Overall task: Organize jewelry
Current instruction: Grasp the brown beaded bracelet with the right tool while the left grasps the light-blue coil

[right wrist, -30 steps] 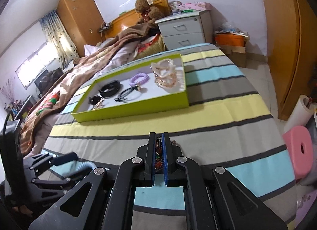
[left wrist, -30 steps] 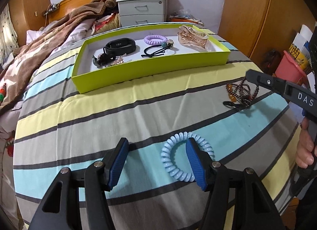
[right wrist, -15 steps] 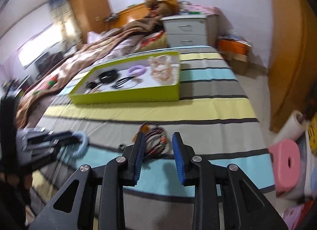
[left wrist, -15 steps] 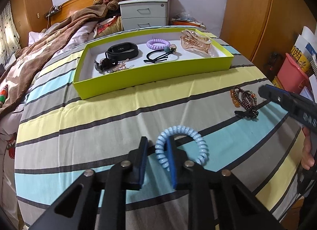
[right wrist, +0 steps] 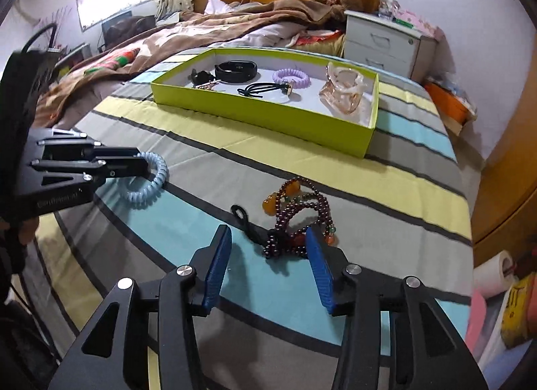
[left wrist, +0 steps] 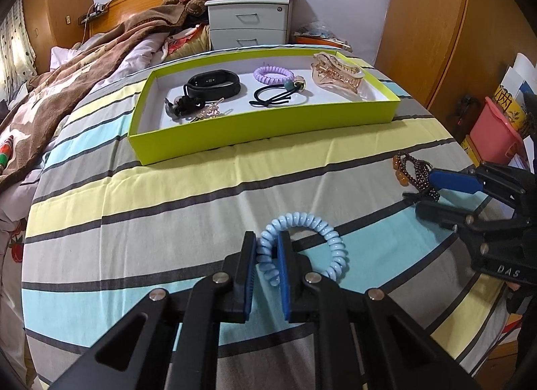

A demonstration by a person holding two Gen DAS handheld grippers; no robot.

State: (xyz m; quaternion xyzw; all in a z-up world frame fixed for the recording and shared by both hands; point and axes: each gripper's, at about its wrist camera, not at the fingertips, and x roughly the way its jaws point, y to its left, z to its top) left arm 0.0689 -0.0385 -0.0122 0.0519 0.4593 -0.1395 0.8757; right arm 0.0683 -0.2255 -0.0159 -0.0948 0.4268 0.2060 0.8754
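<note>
My left gripper (left wrist: 266, 249) is shut on the light blue spiral hair tie (left wrist: 307, 244), which rests on the striped tablecloth; it also shows in the right wrist view (right wrist: 149, 183). My right gripper (right wrist: 266, 252) is open, its jaws on either side of the dark red bead bracelet (right wrist: 297, 222), which lies on the cloth; the bracelet also shows in the left wrist view (left wrist: 411, 171). The lime green tray (left wrist: 255, 136) at the far side holds a black band (left wrist: 214, 84), a purple hair tie (left wrist: 272, 74), a black hair tie (left wrist: 278, 96) and an amber hair claw (left wrist: 335, 72).
The round table drops off at its near and right edges. A bed with a brown blanket (left wrist: 77, 64) lies to the left, a white nightstand (left wrist: 248, 25) stands behind the tray, and a pink bin (left wrist: 496, 134) sits on the floor at the right.
My left gripper has shut on the blue spiral hair tie. My right gripper has opened, let go of the bead bracelet and drawn back a little.
</note>
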